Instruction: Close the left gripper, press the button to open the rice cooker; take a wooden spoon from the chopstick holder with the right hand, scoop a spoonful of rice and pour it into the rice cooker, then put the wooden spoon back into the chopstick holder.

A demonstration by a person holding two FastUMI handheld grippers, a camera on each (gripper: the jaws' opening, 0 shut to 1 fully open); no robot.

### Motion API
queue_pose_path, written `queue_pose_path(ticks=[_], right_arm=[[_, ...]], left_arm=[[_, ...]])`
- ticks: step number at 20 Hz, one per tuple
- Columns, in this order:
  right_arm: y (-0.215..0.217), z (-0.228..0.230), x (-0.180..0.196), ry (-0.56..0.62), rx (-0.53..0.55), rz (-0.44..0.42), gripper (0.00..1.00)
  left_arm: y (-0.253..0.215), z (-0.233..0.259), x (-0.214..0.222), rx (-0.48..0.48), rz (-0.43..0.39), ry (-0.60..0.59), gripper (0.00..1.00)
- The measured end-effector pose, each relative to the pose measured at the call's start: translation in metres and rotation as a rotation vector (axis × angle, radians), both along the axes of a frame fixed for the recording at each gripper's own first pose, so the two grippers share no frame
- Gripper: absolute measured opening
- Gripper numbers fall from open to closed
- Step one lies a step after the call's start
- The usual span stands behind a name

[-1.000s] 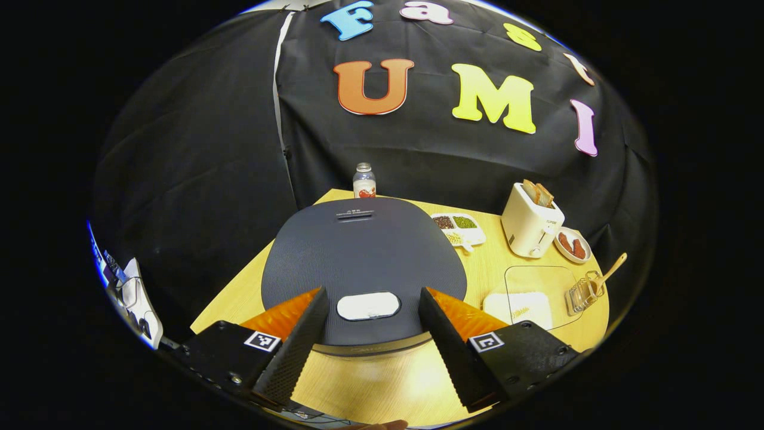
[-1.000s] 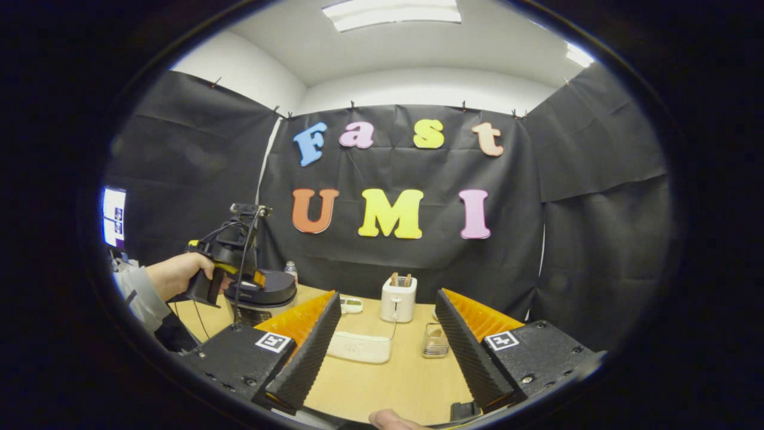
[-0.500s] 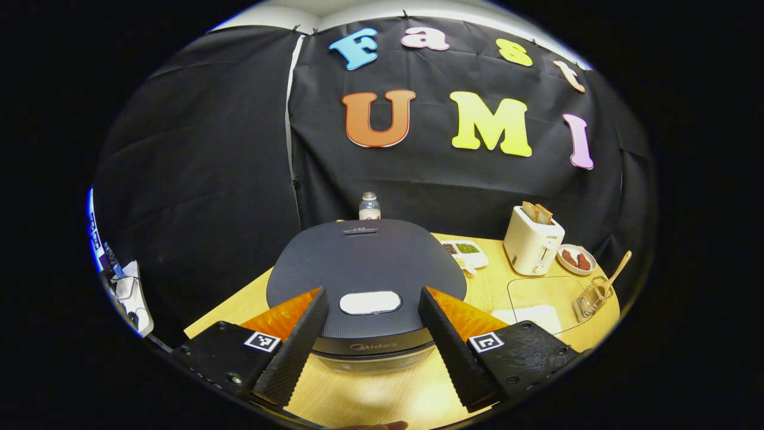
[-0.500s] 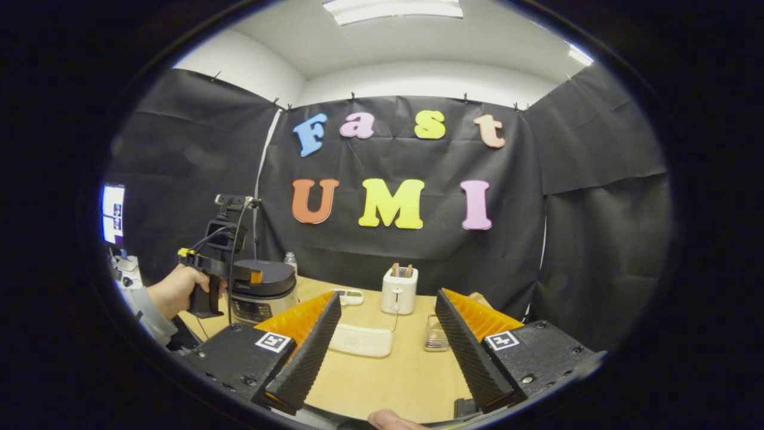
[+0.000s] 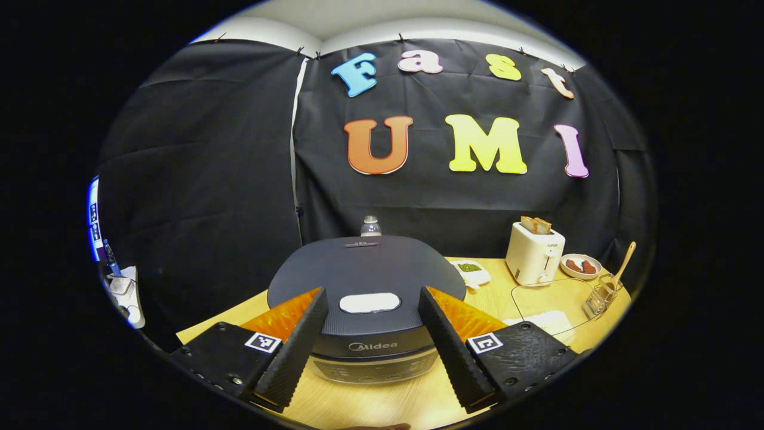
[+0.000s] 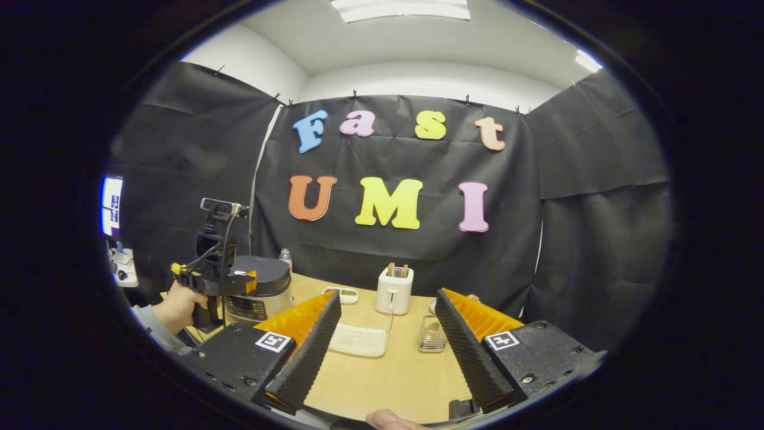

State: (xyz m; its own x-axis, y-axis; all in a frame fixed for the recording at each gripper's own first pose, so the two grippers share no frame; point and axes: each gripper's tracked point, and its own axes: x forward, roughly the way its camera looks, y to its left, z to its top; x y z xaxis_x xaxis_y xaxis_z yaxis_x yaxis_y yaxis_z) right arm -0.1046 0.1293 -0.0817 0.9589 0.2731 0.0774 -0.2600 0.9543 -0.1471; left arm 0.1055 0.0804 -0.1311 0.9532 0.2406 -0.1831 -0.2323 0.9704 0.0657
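The rice cooker [image 5: 365,280] stands shut right ahead in the left gripper view, its dark lid down and a white oval button [image 5: 370,303] near the front edge. My left gripper [image 5: 372,292] is open, its fingers level with the lid's front and apart from it on either side of the button. A wooden spoon [image 5: 622,267] leans in the wire chopstick holder [image 5: 598,300] at far right. A clear-lidded box of rice [image 5: 544,306] lies beside it. In the right gripper view my right gripper [image 6: 388,295] is open and empty above the table, with the rice cooker [image 6: 262,291] at the left.
A toaster [image 5: 533,254] with bread, a small plate [image 5: 580,266], a divided tray [image 5: 471,272] and a bottle [image 5: 370,226] line the table's back. In the right gripper view a hand [image 6: 179,304] holds the other gripper before the cooker; the rice box [image 6: 358,340] and wire holder [image 6: 431,337] lie ahead.
My left gripper has dropped from above the lid to the cooker's front, so the front panel now shows. Both grippers stay open; the right one has barely moved.
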Motion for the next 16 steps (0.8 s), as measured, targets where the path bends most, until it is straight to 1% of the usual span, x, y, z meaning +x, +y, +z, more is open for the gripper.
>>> queue_pose_path(ticks=[1, 4, 5, 6, 7, 8, 9, 10, 11, 12, 13, 14, 15, 16], right_arm=[[-0.001, 0.002, 0.000, -0.003, 0.002, -0.003, 0.96], [-0.001, 0.007, 0.000, -0.014, 0.009, -0.007, 0.96], [-0.002, 0.008, 0.001, -0.013, 0.004, -0.009, 0.96], [-0.003, 0.009, 0.002, -0.014, -0.005, -0.013, 0.96], [-0.006, 0.013, 0.003, -0.021, -0.005, -0.023, 1.00], [-0.011, 0.017, 0.004, -0.025, 0.002, -0.035, 1.00], [-0.013, 0.021, 0.004, -0.030, 0.013, -0.041, 0.96], [-0.016, 0.023, 0.004, -0.030, 0.026, -0.047, 0.96], [-0.019, 0.024, 0.004, -0.030, 0.039, -0.051, 1.00], [-0.022, 0.026, 0.003, -0.033, 0.053, -0.055, 0.96], [-0.024, 0.026, 0.003, -0.032, 0.060, -0.059, 0.96], [-0.027, 0.025, 0.003, -0.032, 0.060, -0.059, 1.00], [-0.029, 0.025, 0.002, -0.036, 0.062, -0.060, 0.96], [-0.032, 0.025, 0.003, -0.037, 0.067, -0.065, 0.96]], left_arm=[[0.000, 0.003, 0.002, -0.005, -0.003, -0.015, 0.99], [-0.001, 0.002, -0.001, -0.016, -0.026, -0.007, 0.97], [-0.003, 0.004, -0.001, -0.015, -0.035, -0.007, 1.00], [-0.001, 0.007, -0.002, -0.012, -0.039, -0.006, 1.00], [0.002, 0.007, -0.003, -0.012, -0.031, 0.006, 0.96], [0.002, 0.009, -0.006, -0.017, -0.036, 0.010, 0.95], [-0.003, 0.013, -0.009, -0.038, -0.054, 0.013, 0.93], [-0.010, 0.017, -0.014, -0.059, -0.075, 0.022, 0.93], [-0.015, 0.020, -0.018, -0.065, -0.087, 0.025, 0.93], [-0.013, 0.025, -0.022, -0.054, -0.088, 0.019, 0.93], [-0.013, 0.033, -0.026, -0.039, -0.091, 0.011, 0.93], [-0.015, 0.040, -0.033, -0.034, -0.090, 0.004, 0.93], [-0.018, 0.047, -0.040, -0.033, -0.096, -0.003, 0.93], [-0.019, 0.054, -0.051, -0.034, -0.096, -0.016, 0.93]])
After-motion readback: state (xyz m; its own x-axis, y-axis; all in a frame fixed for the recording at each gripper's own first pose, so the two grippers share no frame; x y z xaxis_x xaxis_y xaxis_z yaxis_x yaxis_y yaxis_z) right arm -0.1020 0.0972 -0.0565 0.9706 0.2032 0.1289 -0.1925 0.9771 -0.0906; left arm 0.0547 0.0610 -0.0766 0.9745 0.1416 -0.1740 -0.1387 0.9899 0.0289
